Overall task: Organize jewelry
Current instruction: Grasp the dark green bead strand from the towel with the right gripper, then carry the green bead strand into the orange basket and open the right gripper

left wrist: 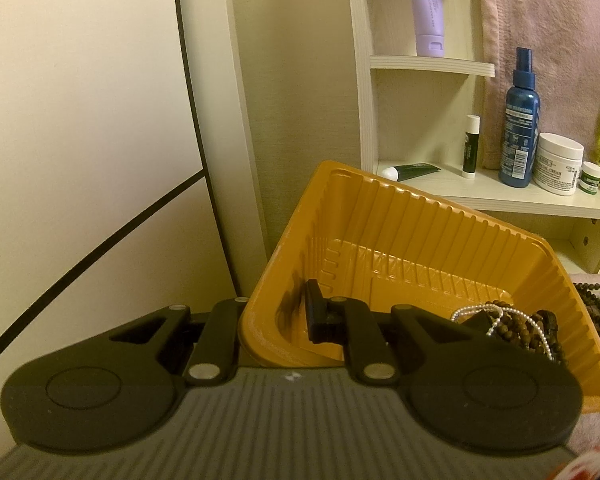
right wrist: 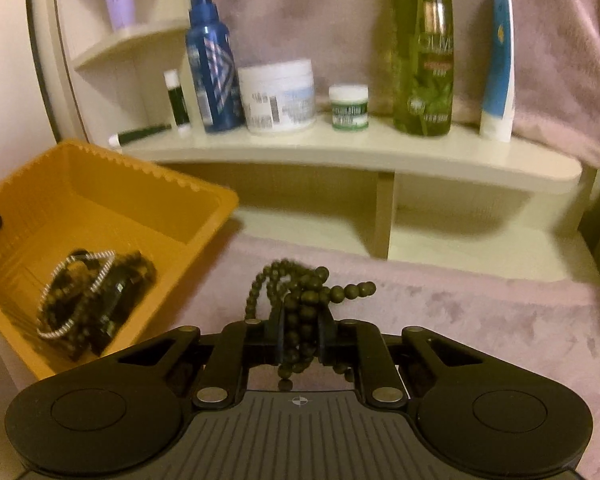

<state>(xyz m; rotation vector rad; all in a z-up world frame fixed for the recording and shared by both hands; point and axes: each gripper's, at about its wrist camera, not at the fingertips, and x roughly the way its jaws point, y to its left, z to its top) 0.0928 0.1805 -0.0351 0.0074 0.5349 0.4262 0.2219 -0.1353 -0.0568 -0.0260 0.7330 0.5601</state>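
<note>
- Left gripper (left wrist: 278, 312) — clamped on the near-left wall of the tilted orange tray (left wrist: 412, 216).
- Right gripper (right wrist: 300, 332) — closed around a dark bead necklace (right wrist: 300, 300), beside the tray.
- Jewelry pile (right wrist: 88, 296) lies inside the tray.

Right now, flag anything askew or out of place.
The orange tray is tipped, not flat: the left gripper clamps its wall, so the jewelry has piled in the low corner. The right gripper holds a dark bead necklace outside the tray.
</note>
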